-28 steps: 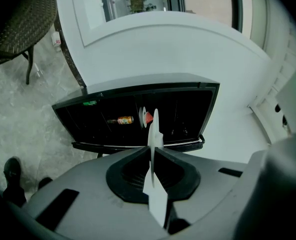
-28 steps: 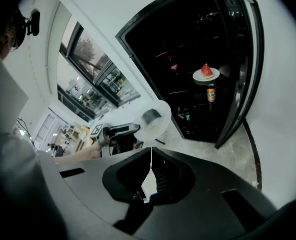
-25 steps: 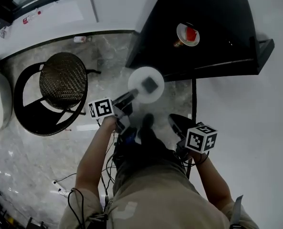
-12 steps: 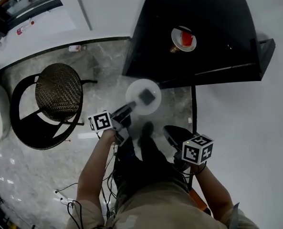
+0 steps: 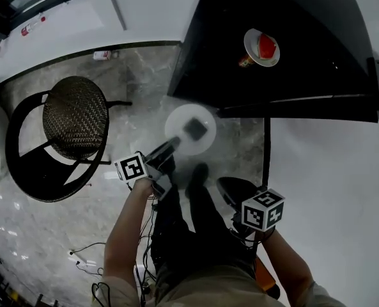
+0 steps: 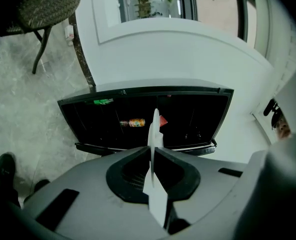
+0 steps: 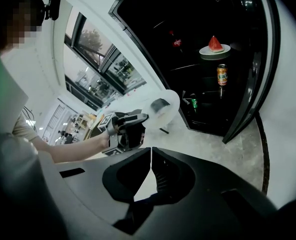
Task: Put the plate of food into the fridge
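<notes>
Floor (image 5: 42,222) glossy veined stone; chair seat (image 5: 73,116) woven wicker; held plate (image 5: 176,123) smooth white; fridge (image 5: 304,56) glossy black.

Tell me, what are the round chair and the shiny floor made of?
The chair looks like woven wicker or rattan on a black frame, probably metal: the seat shows a basket weave. The floor looks like polished marble or marble-look tile: grey veins, glossy glints.
</notes>
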`<state>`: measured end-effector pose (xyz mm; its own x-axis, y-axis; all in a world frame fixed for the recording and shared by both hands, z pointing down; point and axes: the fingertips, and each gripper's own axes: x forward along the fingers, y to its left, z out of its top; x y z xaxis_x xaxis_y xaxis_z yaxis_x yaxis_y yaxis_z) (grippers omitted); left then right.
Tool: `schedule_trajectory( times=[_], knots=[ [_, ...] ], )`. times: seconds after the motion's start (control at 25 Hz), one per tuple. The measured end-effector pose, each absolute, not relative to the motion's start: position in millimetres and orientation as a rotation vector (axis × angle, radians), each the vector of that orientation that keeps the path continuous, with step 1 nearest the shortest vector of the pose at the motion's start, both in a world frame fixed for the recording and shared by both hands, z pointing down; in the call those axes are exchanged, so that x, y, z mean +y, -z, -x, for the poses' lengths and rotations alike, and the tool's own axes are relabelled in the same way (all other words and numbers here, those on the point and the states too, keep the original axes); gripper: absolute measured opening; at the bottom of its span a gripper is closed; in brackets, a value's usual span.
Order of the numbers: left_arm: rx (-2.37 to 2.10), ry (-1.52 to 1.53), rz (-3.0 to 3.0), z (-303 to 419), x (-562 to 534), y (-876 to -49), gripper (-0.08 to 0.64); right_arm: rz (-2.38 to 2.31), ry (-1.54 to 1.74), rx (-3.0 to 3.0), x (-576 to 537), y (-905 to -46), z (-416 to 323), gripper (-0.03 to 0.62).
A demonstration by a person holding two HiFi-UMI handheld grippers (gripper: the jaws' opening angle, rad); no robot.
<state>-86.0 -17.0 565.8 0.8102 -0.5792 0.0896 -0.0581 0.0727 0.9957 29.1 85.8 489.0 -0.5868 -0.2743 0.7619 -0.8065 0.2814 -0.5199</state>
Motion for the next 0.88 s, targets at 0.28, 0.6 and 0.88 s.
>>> schedule_trajectory(
  times=[0.28, 0.6, 0.88],
  knots=[
    [-0.548, 0.412, -1.462, 79.8, -13.4, -600.0, 0.020, -0.949, -1.296, -2.003, 81.6, -522.8, -35.7, 0.025],
    [-0.572, 0.462, -1.403, 80.9, -8.8, -635.8, 0.020, -0.871, -1.289, -2.028, 83.0, -565.8, -17.4, 0.025],
    [-0.585, 0.443, -1.388, 79.6, -8.2, -649.4, 0.020, -0.879, -1.308, -2.020, 86.2, -583.8, -19.1, 0.025]
  ],
)
